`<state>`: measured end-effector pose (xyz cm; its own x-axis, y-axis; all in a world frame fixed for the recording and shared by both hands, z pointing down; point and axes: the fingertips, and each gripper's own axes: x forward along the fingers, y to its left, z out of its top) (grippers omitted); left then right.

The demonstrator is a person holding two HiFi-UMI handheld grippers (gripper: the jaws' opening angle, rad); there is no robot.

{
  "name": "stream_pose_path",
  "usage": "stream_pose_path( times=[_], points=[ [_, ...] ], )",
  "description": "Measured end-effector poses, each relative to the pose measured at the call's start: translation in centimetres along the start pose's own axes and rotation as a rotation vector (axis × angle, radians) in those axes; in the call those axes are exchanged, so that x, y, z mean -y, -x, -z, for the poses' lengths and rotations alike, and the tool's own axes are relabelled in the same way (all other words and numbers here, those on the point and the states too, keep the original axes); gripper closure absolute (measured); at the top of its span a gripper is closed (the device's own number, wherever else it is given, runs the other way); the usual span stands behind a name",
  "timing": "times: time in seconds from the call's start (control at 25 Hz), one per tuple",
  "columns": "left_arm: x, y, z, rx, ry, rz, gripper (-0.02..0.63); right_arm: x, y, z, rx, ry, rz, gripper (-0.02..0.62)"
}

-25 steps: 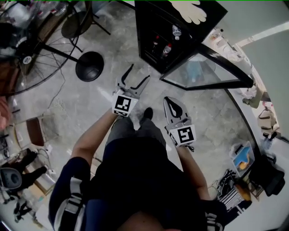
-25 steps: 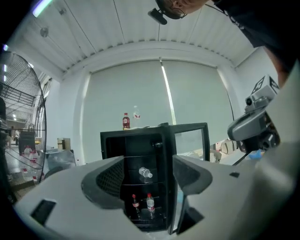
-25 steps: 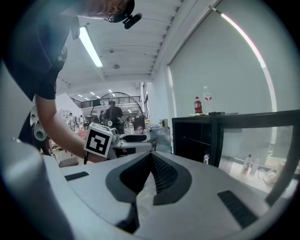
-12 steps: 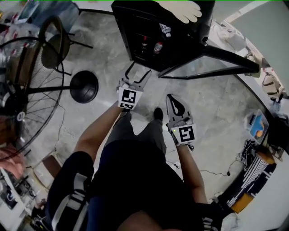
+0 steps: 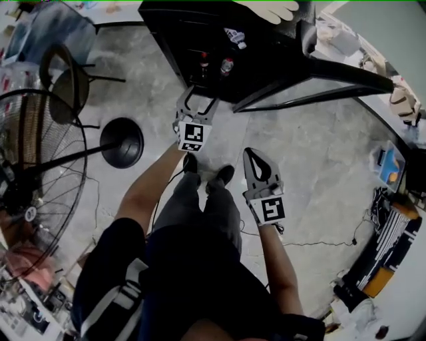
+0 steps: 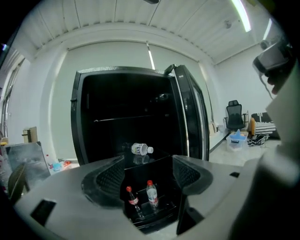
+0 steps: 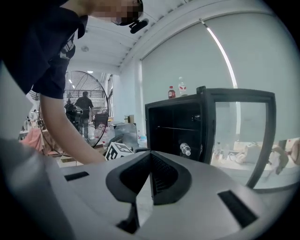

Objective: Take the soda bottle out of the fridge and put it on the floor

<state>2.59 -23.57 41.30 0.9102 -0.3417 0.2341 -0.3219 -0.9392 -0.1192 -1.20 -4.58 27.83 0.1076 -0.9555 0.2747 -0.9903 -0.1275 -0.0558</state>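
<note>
Left gripper faces the open fridge

My left gripper (image 5: pixel 202 97), jaws spread, is nearer; the upright soda bottle (image 6: pixel 132 200) stands straight ahead, low in the fridge (image 6: pixel 79 117). Right gripper (image 5: pixel 251 154) is pressed together.

**Bright room, dark fridge, strong fisheye**

A ceiling light strip (image 6: pixel 241 14) high above the left claw (image 6: pixel 149 173) gives even, soft light. The floor (image 5: pixel 313 166) around both claws carries only faint shadows. The fridge (image 6: pixel 126 122) interior ahead of the left claw is nearly black. Beyond the right claw (image 7: pixel 150 174), a thin bright streak runs down the pale wall (image 7: pixel 187 51). Every view bows hard at its edges and has dark corners. Both claw bodies are soft and out of focus close to the lens.
</note>
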Motion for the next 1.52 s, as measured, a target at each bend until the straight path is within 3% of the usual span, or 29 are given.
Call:
stream_pose_path(
  times=[0.52, 1.12, 1.52],
  points=[
    [-2.1, -10.3, 13.8, -0.098, 0.075, -0.102, 0.288, 1.8, -3.7, 6.9, -0.013, -0.02, -0.075, 0.577],
    [-4.1, -17.5, 21.9, -0.082, 0.092, -0.141, 0.288, 3.3, -8.0, 15.0, 0.05, -0.003, -0.055, 0.577],
    [-6.1, -22.0, 28.6, -0.113, 0.147, -0.191, 0.288, 4.4, -10.5, 19.4, 0.092, 0.01, -0.055, 0.577]
  ],
)
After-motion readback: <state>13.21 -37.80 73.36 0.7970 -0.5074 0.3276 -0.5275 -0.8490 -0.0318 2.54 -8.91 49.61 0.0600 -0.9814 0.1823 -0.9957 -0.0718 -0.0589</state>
